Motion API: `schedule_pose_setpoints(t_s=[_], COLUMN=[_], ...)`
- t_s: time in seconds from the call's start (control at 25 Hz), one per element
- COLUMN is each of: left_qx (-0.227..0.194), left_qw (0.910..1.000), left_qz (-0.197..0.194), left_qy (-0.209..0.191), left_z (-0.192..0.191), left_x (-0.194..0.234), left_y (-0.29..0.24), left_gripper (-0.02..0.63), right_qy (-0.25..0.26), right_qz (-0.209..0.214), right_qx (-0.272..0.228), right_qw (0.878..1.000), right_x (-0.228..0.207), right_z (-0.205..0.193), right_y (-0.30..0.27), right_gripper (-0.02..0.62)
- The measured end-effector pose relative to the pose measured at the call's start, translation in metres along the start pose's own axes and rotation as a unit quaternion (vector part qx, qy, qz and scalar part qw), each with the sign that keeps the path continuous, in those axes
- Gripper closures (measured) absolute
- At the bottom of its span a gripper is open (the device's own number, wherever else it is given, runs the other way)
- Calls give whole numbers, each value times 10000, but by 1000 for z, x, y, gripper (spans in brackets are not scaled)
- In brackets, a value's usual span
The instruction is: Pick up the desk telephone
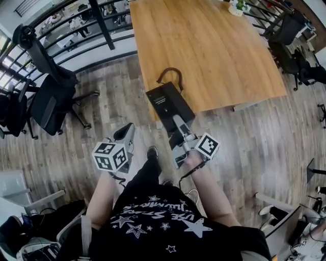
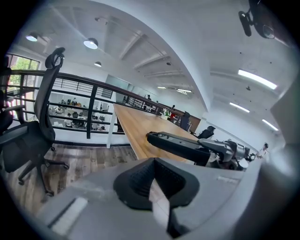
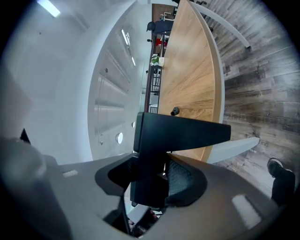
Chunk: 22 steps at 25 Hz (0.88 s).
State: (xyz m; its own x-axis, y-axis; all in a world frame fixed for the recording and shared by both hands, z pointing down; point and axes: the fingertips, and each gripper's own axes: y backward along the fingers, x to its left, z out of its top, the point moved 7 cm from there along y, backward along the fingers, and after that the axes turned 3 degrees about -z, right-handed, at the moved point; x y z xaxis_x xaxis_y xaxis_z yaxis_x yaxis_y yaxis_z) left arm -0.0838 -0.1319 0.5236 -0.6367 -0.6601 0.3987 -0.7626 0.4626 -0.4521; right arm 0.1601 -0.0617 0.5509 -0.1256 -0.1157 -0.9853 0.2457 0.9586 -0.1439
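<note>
The black desk telephone (image 1: 168,102) hangs in the air off the near edge of the wooden table (image 1: 219,46), its cord looping up behind it. My right gripper (image 1: 175,125) is shut on its near end. In the right gripper view the telephone (image 3: 178,131) sits clamped between the jaws of the right gripper (image 3: 150,180). My left gripper (image 1: 126,133) is lower left of it, apart from the phone, with nothing in it. In the left gripper view the left gripper (image 2: 157,183) looks shut, and the telephone (image 2: 180,145) shows side-on ahead to the right.
Black office chairs (image 1: 46,102) stand at the left by a dark railing (image 1: 102,25). More chairs (image 1: 293,46) line the table's right side. A small plant (image 1: 238,7) sits at the table's far end. Wood-plank floor surrounds the person's legs.
</note>
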Motion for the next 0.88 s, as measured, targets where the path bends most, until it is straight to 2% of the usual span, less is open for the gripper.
schedule_pose_setpoints(t_s=[0.28, 0.52, 0.88], left_qx=[-49, -142, -306], left_qw=[10000, 9997, 9988], left_qz=[-69, -172, -272], left_qy=[24, -61, -251], left_z=[-26, -48, -47], left_x=[-35, -63, -94], left_y=[24, 42, 67], left_gripper=[604, 604, 604], right_qy=[218, 271, 340], right_qz=[135, 433, 471], right_qx=[106, 3, -82], right_qw=[9996, 9987, 9983], right_x=[8, 18, 32], right_z=[-17, -32, -50], right_y=[54, 96, 138], right_gripper=[404, 405, 403])
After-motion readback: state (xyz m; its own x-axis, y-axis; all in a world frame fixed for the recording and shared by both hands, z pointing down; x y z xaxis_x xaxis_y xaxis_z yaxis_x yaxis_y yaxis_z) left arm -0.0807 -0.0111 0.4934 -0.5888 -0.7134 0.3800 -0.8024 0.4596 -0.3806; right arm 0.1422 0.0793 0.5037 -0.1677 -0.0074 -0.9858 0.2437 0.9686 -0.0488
